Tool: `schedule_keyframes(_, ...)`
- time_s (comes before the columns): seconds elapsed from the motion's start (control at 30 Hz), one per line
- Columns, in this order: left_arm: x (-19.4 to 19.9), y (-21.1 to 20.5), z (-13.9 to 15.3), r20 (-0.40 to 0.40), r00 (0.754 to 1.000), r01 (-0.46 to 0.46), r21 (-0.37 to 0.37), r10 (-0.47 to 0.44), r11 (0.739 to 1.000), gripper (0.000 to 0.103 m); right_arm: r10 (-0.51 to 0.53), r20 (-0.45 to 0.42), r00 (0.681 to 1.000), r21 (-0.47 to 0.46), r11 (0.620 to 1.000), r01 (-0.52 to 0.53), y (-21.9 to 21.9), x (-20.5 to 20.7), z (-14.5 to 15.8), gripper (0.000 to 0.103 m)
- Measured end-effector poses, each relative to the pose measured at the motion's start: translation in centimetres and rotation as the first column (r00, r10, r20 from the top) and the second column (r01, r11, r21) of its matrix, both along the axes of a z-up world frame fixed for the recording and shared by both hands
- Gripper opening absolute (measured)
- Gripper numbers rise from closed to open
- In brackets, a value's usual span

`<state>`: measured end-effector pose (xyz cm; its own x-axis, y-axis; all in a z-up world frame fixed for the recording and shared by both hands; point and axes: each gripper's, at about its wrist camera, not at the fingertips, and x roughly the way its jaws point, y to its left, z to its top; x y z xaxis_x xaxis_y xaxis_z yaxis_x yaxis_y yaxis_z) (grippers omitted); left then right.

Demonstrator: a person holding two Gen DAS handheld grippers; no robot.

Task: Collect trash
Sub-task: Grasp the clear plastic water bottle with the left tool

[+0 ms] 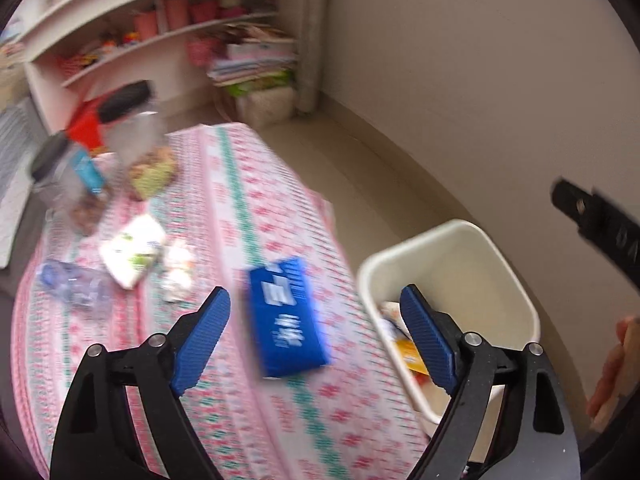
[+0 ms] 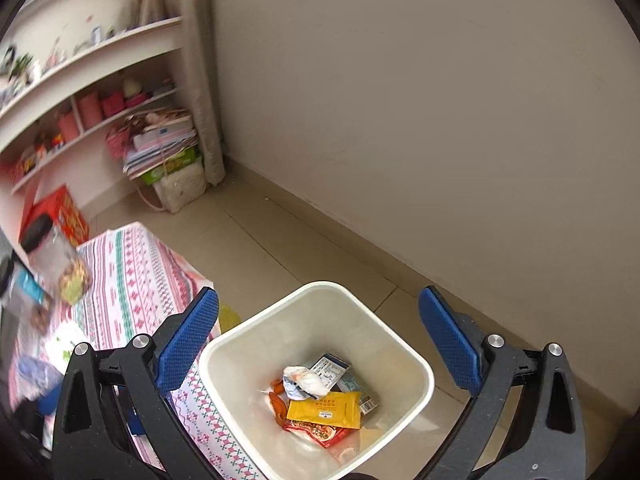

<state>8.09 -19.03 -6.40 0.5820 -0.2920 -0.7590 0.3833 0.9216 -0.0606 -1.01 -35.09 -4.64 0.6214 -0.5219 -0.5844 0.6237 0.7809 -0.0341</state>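
A blue box (image 1: 284, 320) with white print shows blurred over the pink patterned tablecloth (image 1: 240, 208), near the table's right edge. My left gripper (image 1: 314, 292) is open around it, both blue pads clear of its sides. A white bin (image 1: 452, 248) stands on the floor right of the table. In the right wrist view my right gripper (image 2: 318, 292) is open and empty above the bin (image 2: 224, 344). Inside lie a yellow packet (image 2: 324, 408), a crumpled white wrapper (image 2: 304, 380) and a red packet (image 2: 320, 434).
On the cloth lie a white-green packet (image 1: 132, 248), a crumpled plastic bottle (image 1: 72, 284), crumpled tissue (image 1: 178, 268) and two dark-lidded jars (image 1: 68, 184). Shelves (image 1: 160, 36) and stacked papers stand behind. A plain wall runs along the right. A hand (image 1: 612, 368) shows at the right edge.
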Motion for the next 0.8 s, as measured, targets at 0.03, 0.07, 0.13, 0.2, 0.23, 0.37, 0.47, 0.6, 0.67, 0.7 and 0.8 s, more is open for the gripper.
schedule_keyframes(0.03, 0.3, 0.7, 0.0, 0.013, 1.0, -0.024, 0.004, 0.024, 1.0, 0.086, 0.004, -0.001, 1.0, -0.013, 1.0, -0.004, 0.5, 0.2, 0.0, 0.096)
schedule_keyframes(0.07, 0.5, 1.5, 0.1, 0.026, 0.998, -0.049, 0.007, 0.049, 0.999, 0.087, 0.011, -0.004, 1.0, -0.024, 1.0, -0.011, 1.1, 0.6, -0.1, 0.096)
schedule_keyframes(0.13, 1.0, 3.0, 0.0, 0.048, 0.994, -0.097, 0.018, 0.096, 0.995, 0.087, 0.03, -0.016, 0.999, -0.031, 0.999, -0.031, 2.1, 1.2, -0.5, 0.096)
schedule_keyframes(0.2, 1.7, 4.4, -0.5, 0.053, 0.99, -0.132, 0.033, 0.13, 0.991, 0.088, 0.057, -0.039, 0.998, -0.034, 0.998, -0.058, 3.5, 2.2, -1.0, 0.096)
schedule_keyframes(0.23, 2.0, 5.1, -0.6, 0.051, 0.988, -0.145, 0.032, 0.143, 0.989, 0.088, 0.065, -0.045, 0.997, -0.036, 0.997, -0.067, 4.0, 2.6, -1.1, 0.096)
schedule_keyframes(0.37, 2.9, 7.8, -0.9, 0.046, 0.979, -0.201, 0.031, 0.199, 0.979, 0.088, 0.128, -0.072, 0.989, -0.028, 0.991, -0.131, 6.9, 4.5, -2.0, 0.096)
schedule_keyframes(0.47, 3.5, 10.1, -1.1, 0.039, 0.967, -0.253, 0.038, 0.252, 0.967, 0.089, 0.17, -0.082, 0.982, -0.016, 0.985, -0.172, 8.9, 5.6, -2.6, 0.096)
schedule_keyframes(0.6, 6.1, 14.1, -2.8, -0.03, 0.925, -0.377, 0.049, 0.378, 0.925, 0.089, 0.225, -0.102, 0.969, -0.009, 0.974, -0.227, 11.4, 6.8, -3.4, 0.096)
schedule_keyframes(0.67, 7.8, 16.2, -3.8, -0.066, 0.89, -0.445, 0.094, 0.452, 0.89, 0.089, 0.251, -0.114, 0.961, -0.009, 0.967, -0.253, 12.6, 7.5, -3.8, 0.096)
schedule_keyframes(0.7, 8.9, 17.5, -4.5, -0.091, 0.867, -0.48, 0.12, 0.491, 0.869, 0.089, 0.261, -0.12, 0.958, -0.009, 0.965, -0.264, 13.1, 7.8, -4.0, 0.096)
schedule_keyframes(0.8, 11.1, 20.9, -5.8, -0.12, 0.798, -0.576, 0.14, 0.591, 0.806, 0.089, 0.29, -0.143, 0.946, -0.01, 0.956, -0.294, 14.5, 8.7, -4.6, 0.096)
